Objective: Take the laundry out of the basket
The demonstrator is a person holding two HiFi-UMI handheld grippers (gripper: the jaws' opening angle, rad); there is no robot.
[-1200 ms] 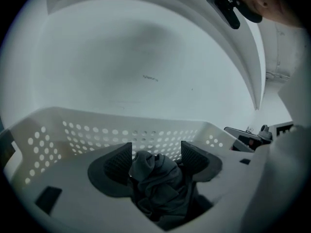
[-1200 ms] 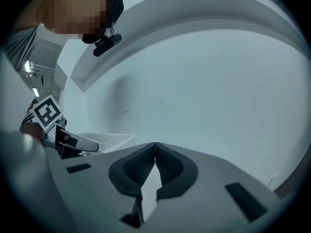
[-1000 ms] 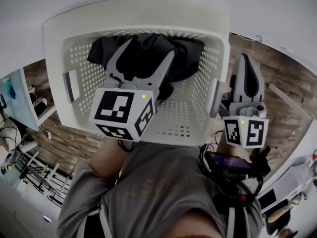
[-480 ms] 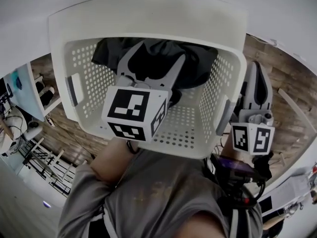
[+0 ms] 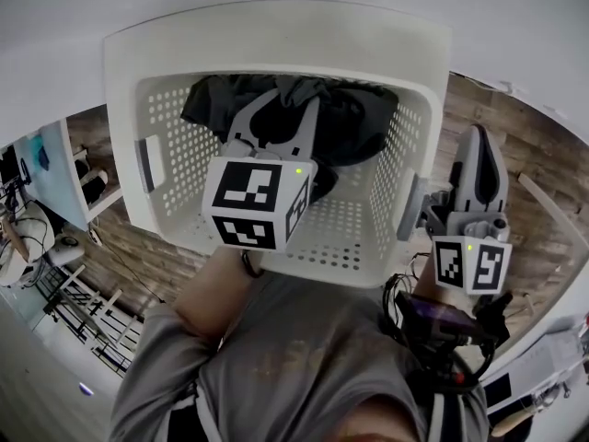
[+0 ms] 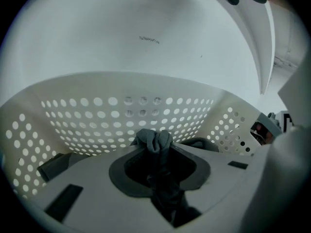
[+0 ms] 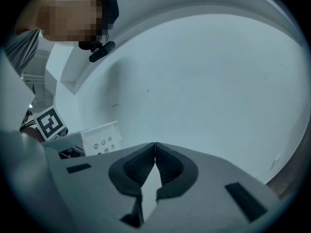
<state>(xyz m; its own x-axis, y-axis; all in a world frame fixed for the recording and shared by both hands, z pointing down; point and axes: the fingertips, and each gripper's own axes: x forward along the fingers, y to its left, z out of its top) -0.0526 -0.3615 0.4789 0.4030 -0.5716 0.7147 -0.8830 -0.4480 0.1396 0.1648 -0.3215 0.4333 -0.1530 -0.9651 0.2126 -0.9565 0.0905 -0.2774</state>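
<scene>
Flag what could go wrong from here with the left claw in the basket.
1. The left claw is closing on only a small bunched fold of the dark laundry at its tips; that pinch could slip when lifted.
2. The rest lies heaped against the basket far wall; pulling may drag the basket, and the right claw, shut and empty, sits outside it.

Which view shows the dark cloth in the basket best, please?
Left gripper view: the cloth bunches between the closing jaws of the left gripper. The head view shows it partly behind that gripper; the right gripper view misses it.
</scene>
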